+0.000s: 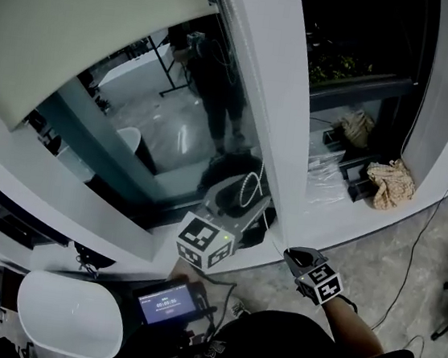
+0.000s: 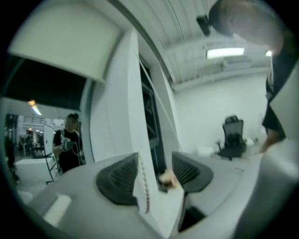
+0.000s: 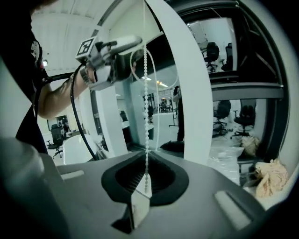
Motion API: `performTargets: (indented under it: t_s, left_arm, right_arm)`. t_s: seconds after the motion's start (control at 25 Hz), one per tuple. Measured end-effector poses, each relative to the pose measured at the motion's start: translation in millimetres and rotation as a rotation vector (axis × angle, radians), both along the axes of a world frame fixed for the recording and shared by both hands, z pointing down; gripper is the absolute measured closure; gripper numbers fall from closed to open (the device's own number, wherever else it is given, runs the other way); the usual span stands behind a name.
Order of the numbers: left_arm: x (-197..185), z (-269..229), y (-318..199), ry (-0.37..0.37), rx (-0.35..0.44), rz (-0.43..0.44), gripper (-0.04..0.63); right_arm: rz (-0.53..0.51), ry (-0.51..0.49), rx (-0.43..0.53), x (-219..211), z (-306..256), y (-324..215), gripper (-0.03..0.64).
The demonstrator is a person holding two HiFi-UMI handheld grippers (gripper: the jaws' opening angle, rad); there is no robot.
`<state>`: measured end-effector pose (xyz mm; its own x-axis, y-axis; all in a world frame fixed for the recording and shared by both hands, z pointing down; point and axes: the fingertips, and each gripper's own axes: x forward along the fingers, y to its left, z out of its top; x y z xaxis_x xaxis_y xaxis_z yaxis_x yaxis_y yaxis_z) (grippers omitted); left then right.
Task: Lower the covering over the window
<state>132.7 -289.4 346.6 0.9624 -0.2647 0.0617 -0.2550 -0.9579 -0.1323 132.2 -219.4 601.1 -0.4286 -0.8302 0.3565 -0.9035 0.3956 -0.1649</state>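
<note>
Partway through at best, judging by the blind (image 1: 80, 27): covers only the upper left of the window (image 1: 173, 127), leaving most of it bare. Pinches the bead chain (image 3: 146, 93) in the right gripper (image 3: 145, 179), jaws closed tight on it, down low. Holds nothing in the left gripper (image 2: 156, 175), higher up the same chain, jaws spread wide with the beads loose just beside one pad. Probably needs many more hand-over-hand pulls, gripping high and drawing down, before full cover.
</note>
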Motion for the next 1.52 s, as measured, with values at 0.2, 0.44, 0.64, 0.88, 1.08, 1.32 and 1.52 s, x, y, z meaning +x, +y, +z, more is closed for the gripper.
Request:
performTargets:
  t_s: [0.2,0.44,0.64,0.88,1.08,1.32,1.52]
  left_arm:
    - [-12.0,90.5,-3.4,-0.359,-0.016,-0.027,0.331]
    - [-19.1,-41.4,13.3,0.397,-0.271,0.153,0.341]
    - [-5.5,-68.7,22.8,0.454,-0.183,0.167,0.341]
    - [-14.3,-109.2,14.9,0.601,-0.158,0.149,0.471]
    - [-15.6,-126.9,18.3,0.661,-0.157,0.179,0.37]
    - [-15.7,-130.9,16.3,0.676,-0.174,0.175,0.371]
    - [-10.2,-126.5,17.8,0.657,-0.188,0.183,0.385]
  right_arm:
    - [0.099,0.032,-0.01,48.1,3.7,-2.3,0.604]
    - [0.032,0.071,-0.016,33.5,5.2,-8.7,0.604]
    - [-0.074,0.043,-0.001,-27.1,0.1,-8.1,0.604]
    - [-0.132,0.042,0.007,-52.7,-3.2,2.7,0.604]
    - [-0.141,0.058,0.011,-58.9,-5.5,7.5,0.604]
    - [-0.244,0.141,-0.235,-73.0,78.2,36.5,0.604]
    - [-0.321,0.183,-0.527,-72.5,163.9,88.3,0.604]
